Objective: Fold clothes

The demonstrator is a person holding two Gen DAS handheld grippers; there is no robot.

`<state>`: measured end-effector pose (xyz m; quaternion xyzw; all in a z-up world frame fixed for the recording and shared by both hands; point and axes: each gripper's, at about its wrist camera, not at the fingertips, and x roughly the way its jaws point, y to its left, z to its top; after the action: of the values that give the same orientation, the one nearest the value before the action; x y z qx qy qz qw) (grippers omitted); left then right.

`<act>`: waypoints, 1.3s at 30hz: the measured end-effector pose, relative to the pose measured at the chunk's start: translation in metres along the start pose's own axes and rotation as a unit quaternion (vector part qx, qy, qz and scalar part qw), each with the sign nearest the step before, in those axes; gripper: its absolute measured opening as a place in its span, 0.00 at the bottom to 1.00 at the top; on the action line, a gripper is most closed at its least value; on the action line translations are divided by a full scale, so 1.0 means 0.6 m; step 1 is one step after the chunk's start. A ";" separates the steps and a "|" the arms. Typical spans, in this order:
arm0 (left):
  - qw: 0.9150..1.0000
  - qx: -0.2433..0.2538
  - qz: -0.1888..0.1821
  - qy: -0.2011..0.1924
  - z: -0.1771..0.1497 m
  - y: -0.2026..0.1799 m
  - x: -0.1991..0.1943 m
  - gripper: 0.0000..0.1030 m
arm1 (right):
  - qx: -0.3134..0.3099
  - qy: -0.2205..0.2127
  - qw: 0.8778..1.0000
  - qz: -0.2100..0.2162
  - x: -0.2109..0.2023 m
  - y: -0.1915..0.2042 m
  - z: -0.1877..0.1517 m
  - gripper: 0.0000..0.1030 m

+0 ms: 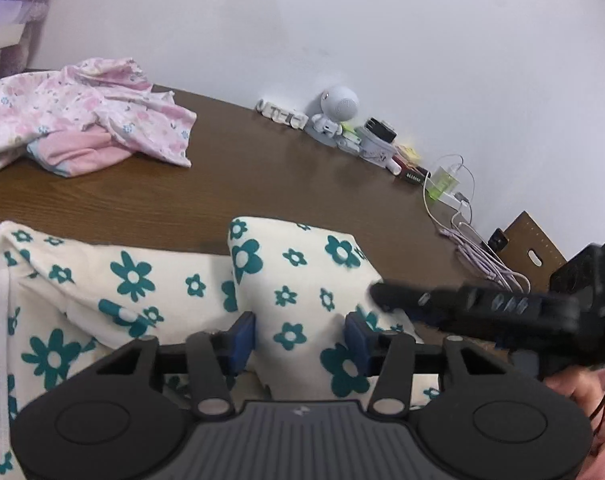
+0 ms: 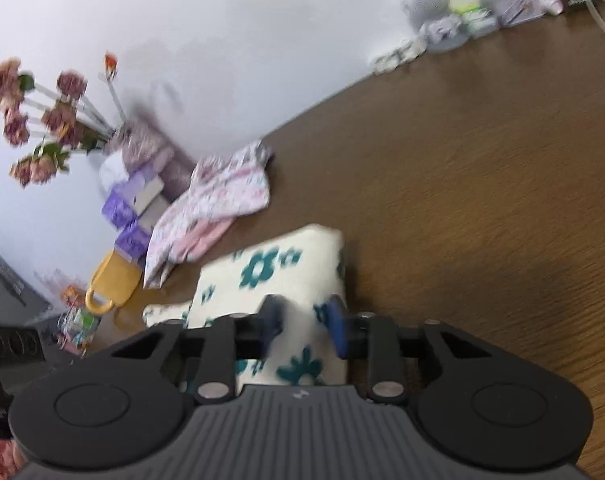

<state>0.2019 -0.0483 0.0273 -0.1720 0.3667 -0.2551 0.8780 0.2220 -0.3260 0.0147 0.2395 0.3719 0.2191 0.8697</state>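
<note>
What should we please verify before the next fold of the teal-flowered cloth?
1. Left hand-held gripper straddles a raised fold of the teal-flowered cloth: ok; actual pinch: cannot tell.
2. Right hand-held gripper over the same cloth: ok; grip: cannot tell, the view is blurred.
3. Bare brown table beyond the cloth for laying it down: ok.
4. Pink floral garment lies apart from the cloth: ok.
5. Cables at the table's far right stay off the cloth: ok.
6. Cloth smooth: not ok, it is bunched.

Both grippers, left [image 1: 300,338] and right [image 2: 304,326], spread wide.
</note>
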 end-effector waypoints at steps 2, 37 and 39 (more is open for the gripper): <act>1.000 -0.021 0.005 -0.012 0.013 0.012 -0.003 0.49 | -0.008 -0.001 1.000 0.002 -0.003 0.000 0.006 0.24; 0.997 -0.062 0.042 -0.033 0.032 0.017 0.027 0.56 | 0.053 -0.041 0.998 0.008 0.005 -0.047 0.028 0.30; 0.998 -0.053 0.035 -0.025 0.024 0.012 0.036 0.46 | 0.049 -0.029 0.998 0.015 0.012 -0.042 0.025 0.30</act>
<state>0.2279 -0.0530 0.0216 -0.2111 0.3636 -0.2000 0.8850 0.2428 -0.3459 0.0051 0.2940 0.3528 0.2067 0.8639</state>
